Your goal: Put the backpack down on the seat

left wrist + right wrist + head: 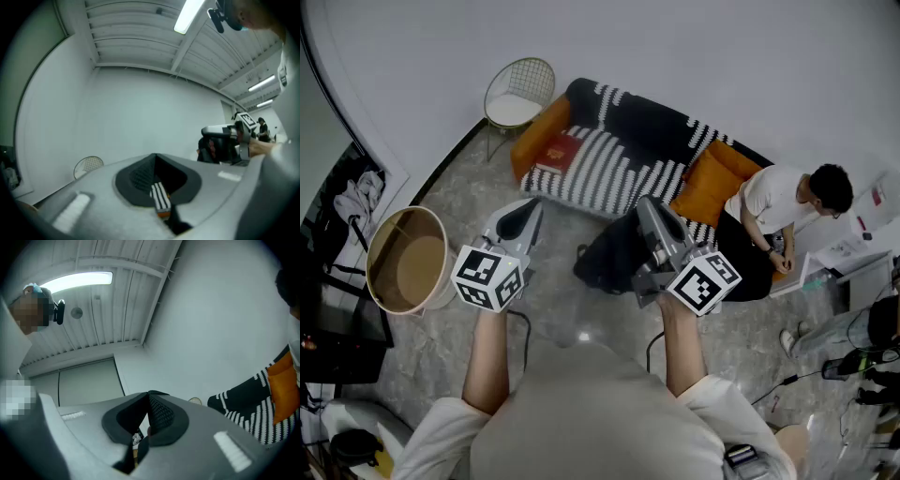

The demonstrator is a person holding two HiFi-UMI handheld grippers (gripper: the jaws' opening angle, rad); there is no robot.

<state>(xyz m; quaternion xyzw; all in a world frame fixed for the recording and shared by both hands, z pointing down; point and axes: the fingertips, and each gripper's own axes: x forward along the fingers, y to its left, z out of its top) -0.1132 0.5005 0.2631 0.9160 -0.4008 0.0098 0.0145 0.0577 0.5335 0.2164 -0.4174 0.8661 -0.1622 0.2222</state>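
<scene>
The black backpack hangs over the floor just in front of the sofa, under my right gripper. That gripper's jaws are shut, and in the right gripper view a dark strap runs down from between them. The seat is a sofa covered by a black-and-white striped blanket, with orange cushions. My left gripper is held beside the backpack on its left, shut with nothing in it. In the left gripper view the right gripper and the backpack are at the right.
A red book lies on the sofa's left end. A person sits on its right end beside a white table. A wire chair stands by the wall. A round wooden tub stands at the left.
</scene>
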